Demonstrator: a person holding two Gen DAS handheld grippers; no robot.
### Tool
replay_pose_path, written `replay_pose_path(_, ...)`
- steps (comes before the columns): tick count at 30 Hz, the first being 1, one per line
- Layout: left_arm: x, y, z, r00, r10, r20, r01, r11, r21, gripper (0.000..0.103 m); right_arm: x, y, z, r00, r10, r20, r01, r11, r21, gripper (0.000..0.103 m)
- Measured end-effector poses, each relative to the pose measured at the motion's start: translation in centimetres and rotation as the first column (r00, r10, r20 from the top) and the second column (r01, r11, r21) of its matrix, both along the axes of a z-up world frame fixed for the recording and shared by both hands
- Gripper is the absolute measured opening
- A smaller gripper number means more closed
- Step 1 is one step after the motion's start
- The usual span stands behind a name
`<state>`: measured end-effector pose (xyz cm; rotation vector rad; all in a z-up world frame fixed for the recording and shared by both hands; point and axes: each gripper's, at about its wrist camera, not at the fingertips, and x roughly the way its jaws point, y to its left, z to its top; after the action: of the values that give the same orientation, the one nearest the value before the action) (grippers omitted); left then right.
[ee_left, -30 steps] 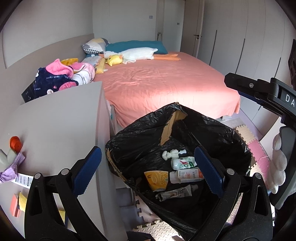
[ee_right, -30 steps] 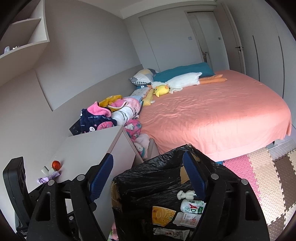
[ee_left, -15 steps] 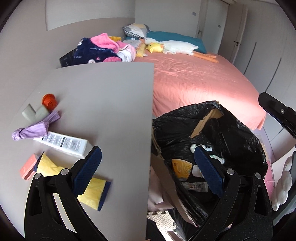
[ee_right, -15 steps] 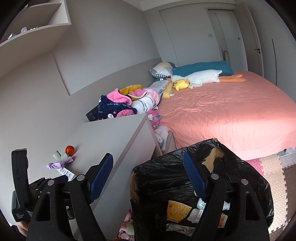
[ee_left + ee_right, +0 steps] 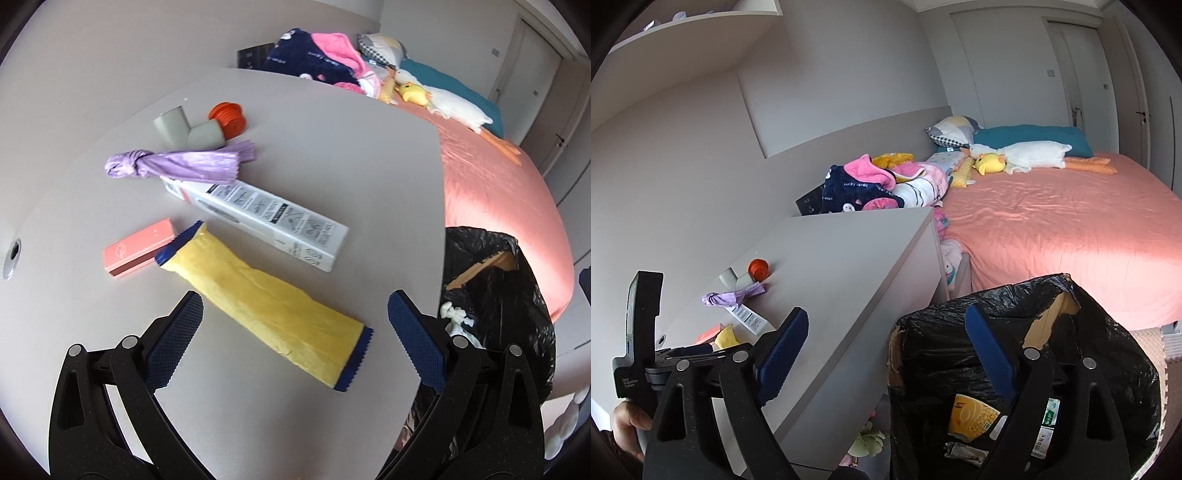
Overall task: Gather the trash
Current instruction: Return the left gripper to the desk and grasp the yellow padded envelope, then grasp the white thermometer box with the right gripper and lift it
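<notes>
In the left wrist view my left gripper (image 5: 291,325) hangs open over a grey cabinet top (image 5: 332,147), just above a yellow wrapper with blue ends (image 5: 266,306). Beyond the wrapper lie a white printed box (image 5: 266,218), a pink box (image 5: 138,253), a knotted purple bag (image 5: 173,164), a grey elbow fitting (image 5: 188,129) and an orange cap (image 5: 227,116). To the right stands the black trash bag (image 5: 495,306). In the right wrist view my right gripper (image 5: 886,350) is empty, its jaws opening wider above the trash bag (image 5: 1071,354), which holds packaging.
A bed with a pink sheet (image 5: 1052,229) carries plush toys and a pile of clothes (image 5: 871,188) beside the cabinet. Foam floor mats (image 5: 1171,354) lie by the bed. A hand (image 5: 628,421) holds the left gripper's handle at the lower left of the right wrist view.
My left gripper swung left from over the trash bag to over the cabinet top and tilted down onto the litter. The right gripper shifted slightly and its jaws widened.
</notes>
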<state>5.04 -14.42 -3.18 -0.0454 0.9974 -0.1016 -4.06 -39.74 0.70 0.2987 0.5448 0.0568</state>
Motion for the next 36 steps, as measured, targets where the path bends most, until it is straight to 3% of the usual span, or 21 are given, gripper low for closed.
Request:
replay_pose_path(4, 0.6, 1.6, -0.7, 0.996, 0.075, -0.04, -0.076, 0.996, -0.038, 0.097, 0.1, 0.6, -0.3, 1.0, 0.01, 0.005, -0.01, 1.0, -0.011, 0.087)
replay_pose_path(9, 1.0, 2.0, -1.4, 0.995, 0.079, -0.067, -0.082, 0.996, -0.047, 0.093, 0.3, 0.9, -0.4, 1.0, 0.018, 0.007, -0.018, 1.0, -0.018, 0.088)
replay_pose_path(15, 1.7, 1.6, -2.3, 0.995, 0.073, -0.07, -0.071, 0.997, 0.033, 0.079, 0.5, 1.4, -0.6, 1.0, 0.031, 0.005, -0.031, 0.999, -0.026, 0.088)
replay_pose_path(19, 1.8, 0.8, -2.3, 0.999, 0.027, -0.047, -0.022, 0.994, 0.104, 0.066, 0.8, 1.8, -0.8, 0.999, 0.037, -0.011, -0.037, 0.999, -0.016, 0.088)
replay_pose_path(23, 1.2, 0.8, -2.2, 0.998, -0.059, -0.004, 0.059, 0.993, 0.105, 0.051, 1.1, 2.2, -1.0, 0.999, 0.052, -0.015, -0.052, 0.998, -0.022, 0.088)
replay_pose_path(31, 0.2, 2.3, -2.1, 0.994, -0.108, 0.035, 0.104, 0.991, 0.088, 0.039, 1.9, 4.0, -1.5, 0.991, 0.131, -0.009, -0.131, 0.991, -0.022, 0.088)
replay_pose_path(36, 0.8, 4.1, -2.0, 0.998, -0.061, 0.03, 0.061, 0.998, 0.007, 0.036, 3.2, 5.6, -1.9, 0.976, 0.216, -0.016, -0.216, 0.976, -0.015, 0.088)
